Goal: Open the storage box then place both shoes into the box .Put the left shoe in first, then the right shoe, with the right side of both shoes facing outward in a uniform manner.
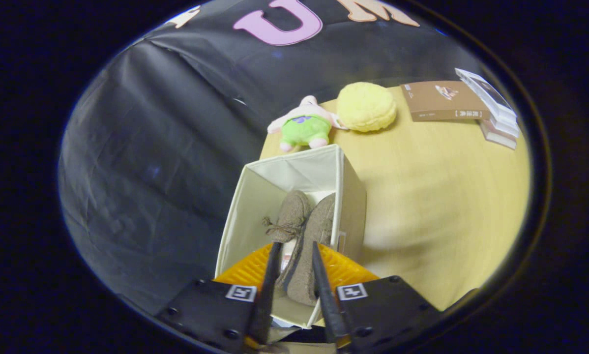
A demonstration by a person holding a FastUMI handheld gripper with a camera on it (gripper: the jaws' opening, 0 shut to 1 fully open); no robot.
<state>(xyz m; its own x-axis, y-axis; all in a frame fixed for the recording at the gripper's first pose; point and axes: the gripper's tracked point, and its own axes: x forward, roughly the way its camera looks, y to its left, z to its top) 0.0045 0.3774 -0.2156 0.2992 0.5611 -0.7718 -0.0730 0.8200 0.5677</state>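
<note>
Shoes (pixel 302 231) are lying side by side inside the open box (pixel 353 196) on the bench (pixel 437 196). We are seeing the tool (pixel 294 255) pinching the nearer shoe's heel (pixel 302 282), both fingers (pixel 270 275) pressing it.

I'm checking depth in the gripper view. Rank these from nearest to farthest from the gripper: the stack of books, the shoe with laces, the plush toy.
From the gripper, whose fingers close around a shoe's heel:
1. Shoe with laces: in the storage box, just ahead of the fingers.
2. Plush toy: on the table, beyond the box's far wall.
3. Stack of books: farthest, at the table's far right.
</note>
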